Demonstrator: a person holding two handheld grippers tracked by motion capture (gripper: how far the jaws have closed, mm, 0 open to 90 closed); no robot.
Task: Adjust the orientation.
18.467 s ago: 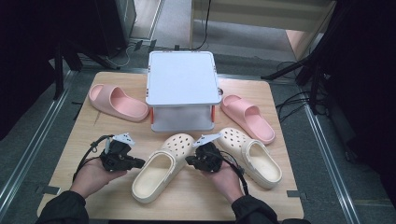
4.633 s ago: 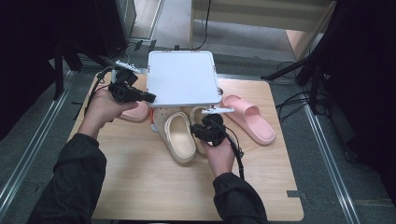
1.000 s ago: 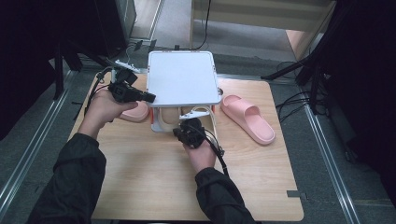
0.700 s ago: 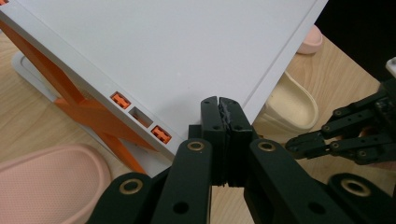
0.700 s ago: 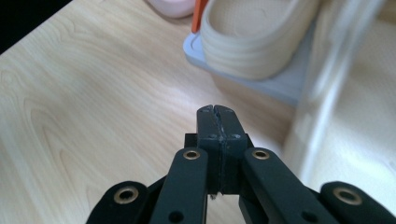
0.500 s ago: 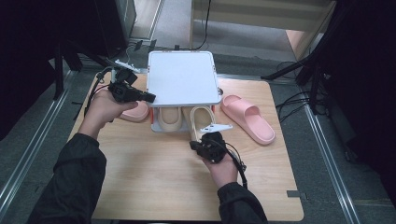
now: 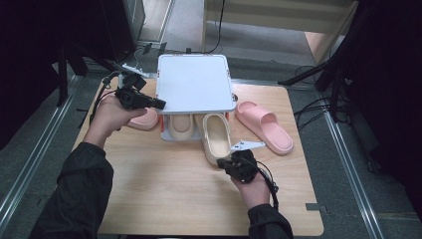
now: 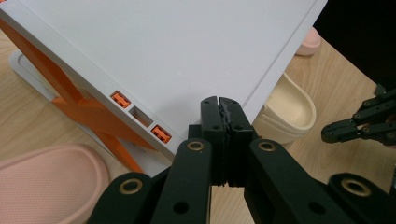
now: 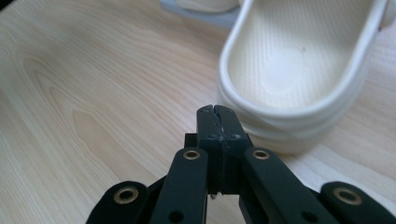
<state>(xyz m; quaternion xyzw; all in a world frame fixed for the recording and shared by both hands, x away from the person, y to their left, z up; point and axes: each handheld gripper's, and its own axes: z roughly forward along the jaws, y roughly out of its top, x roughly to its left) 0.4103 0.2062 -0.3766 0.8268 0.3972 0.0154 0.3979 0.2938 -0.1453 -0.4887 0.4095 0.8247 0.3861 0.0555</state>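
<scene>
Beside the right hand-held gripper (image 7: 230, 163), cream clog (image 7: 217, 137), lengthwise, heel nearest

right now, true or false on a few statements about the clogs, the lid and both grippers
1. Both cream clogs sit fully under the white lid. False: the right clog sticks out toward the person.
2. The right gripper is shut and holds nothing. True.
3. The left gripper is shut at the lid's edge. True.
4. Both pink slides lie right of the box. False: one pink slide lies right, the other left.
</scene>
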